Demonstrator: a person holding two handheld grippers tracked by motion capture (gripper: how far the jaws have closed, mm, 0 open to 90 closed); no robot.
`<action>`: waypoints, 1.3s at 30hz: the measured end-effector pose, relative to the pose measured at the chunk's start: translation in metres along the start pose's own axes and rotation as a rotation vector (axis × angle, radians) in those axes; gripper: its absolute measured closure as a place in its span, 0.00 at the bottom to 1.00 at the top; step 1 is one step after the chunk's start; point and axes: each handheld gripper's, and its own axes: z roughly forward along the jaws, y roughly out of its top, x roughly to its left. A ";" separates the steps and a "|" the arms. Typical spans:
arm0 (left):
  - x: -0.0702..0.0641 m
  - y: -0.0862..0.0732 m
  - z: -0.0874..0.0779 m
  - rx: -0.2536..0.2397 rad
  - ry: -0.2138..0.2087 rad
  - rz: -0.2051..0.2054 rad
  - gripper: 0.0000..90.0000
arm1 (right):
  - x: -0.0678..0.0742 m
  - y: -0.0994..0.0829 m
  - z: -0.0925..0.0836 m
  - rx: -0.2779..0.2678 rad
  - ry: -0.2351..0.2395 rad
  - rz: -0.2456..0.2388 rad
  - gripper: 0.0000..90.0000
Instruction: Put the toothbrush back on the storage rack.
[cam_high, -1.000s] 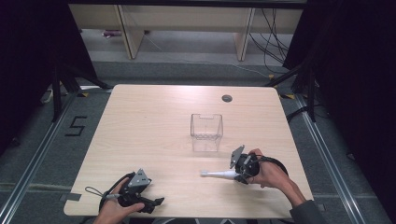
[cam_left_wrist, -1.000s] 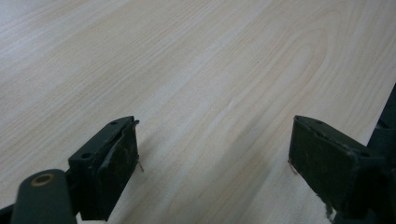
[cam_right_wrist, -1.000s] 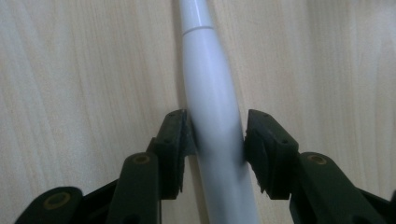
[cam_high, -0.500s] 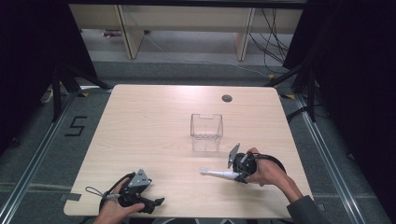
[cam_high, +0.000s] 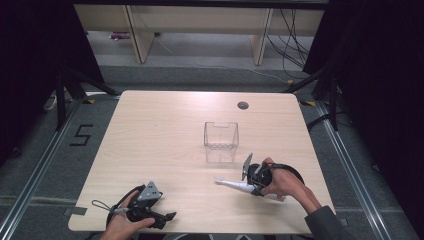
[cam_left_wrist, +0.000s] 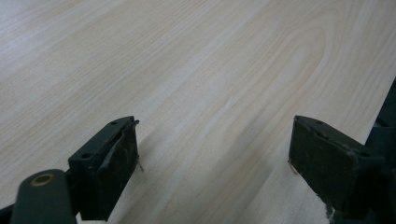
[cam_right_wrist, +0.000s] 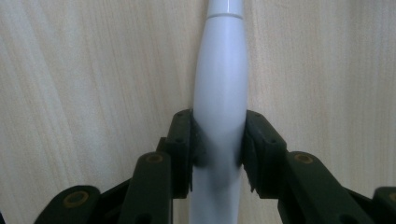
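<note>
A: How are the hands sitting?

B: The right hand (cam_high: 282, 182) is reaching in from the lower right, wrist bent leftward, and its right gripper (cam_high: 253, 185) is lying low over the pale, wood-grain laminate worktop (cam_high: 165, 130). Its jaws are clamping the thick middle of a smooth, white, tapering plastic handle (cam_right_wrist: 220, 98), which is lying flat near the front edge and pointing left.

A: And the other side?

B: The left hand (cam_high: 122, 222) is resting at the front-left corner. The left gripper (cam_left_wrist: 215, 158) is sitting with its jaws spread wide, with bare worktop between them.

A: Anything different from a moment ago?

B: The right gripper is sitting slightly further left and closer in on the handle; the left gripper is staying put.

A: What else is there?

B: A clear, square, hard-plastic box (cam_high: 221, 141) is standing upright mid-worktop, just behind the handle and apart from it. A small, dark, round grommet (cam_high: 243, 105) is sitting near the far edge.
</note>
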 end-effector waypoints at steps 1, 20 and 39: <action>0.000 0.000 0.000 0.000 0.000 0.000 0.17 | 0.000 0.000 0.000 0.005 -0.002 0.002 0.73; 0.001 0.000 0.000 0.003 0.009 -0.002 0.17 | 0.003 -0.004 -0.008 0.006 -0.049 0.040 0.74; 0.000 0.000 0.000 0.001 0.001 -0.006 0.17 | 0.001 -0.016 -0.045 -0.368 -0.118 0.127 0.74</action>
